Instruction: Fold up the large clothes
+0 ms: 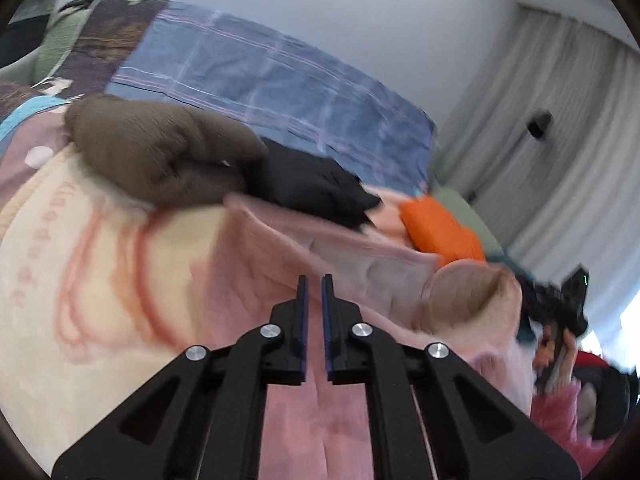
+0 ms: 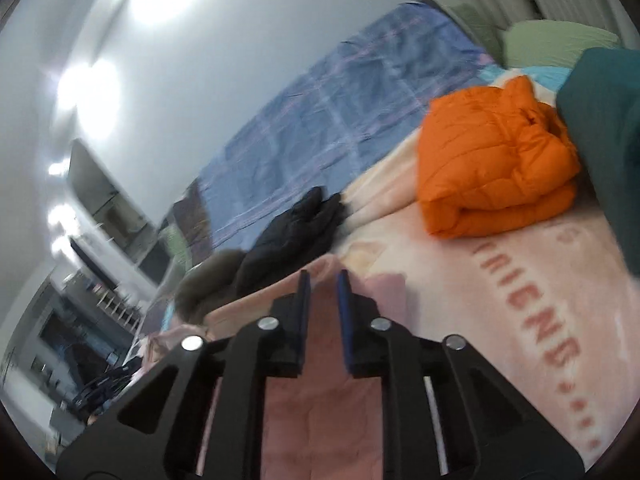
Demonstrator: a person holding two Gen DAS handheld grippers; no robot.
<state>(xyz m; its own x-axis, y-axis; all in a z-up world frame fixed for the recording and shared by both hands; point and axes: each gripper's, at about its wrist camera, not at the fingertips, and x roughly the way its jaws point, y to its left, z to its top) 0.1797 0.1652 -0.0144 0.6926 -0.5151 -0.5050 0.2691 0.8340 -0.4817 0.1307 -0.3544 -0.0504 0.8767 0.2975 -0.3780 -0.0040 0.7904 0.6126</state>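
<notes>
A pink fleece garment (image 1: 352, 256) lies on the bed, its hood or cuff (image 1: 472, 296) bunched at the right. My left gripper (image 1: 315, 280) is nearly shut, its jaws closed on the pink fabric that runs between them. My right gripper (image 2: 323, 280) also holds an edge of the pink garment (image 2: 316, 400) between its narrow jaws. The right gripper in a hand (image 1: 560, 312) shows at the right of the left wrist view.
A brown knit garment (image 1: 160, 148) and a black garment (image 1: 316, 188) lie behind. A folded orange puffer jacket (image 2: 492, 160), a teal garment (image 2: 604, 132), a blue plaid sheet (image 2: 320, 120) and a cream printed blanket (image 1: 80, 280) cover the bed. Grey curtains (image 1: 560, 120) hang at the right.
</notes>
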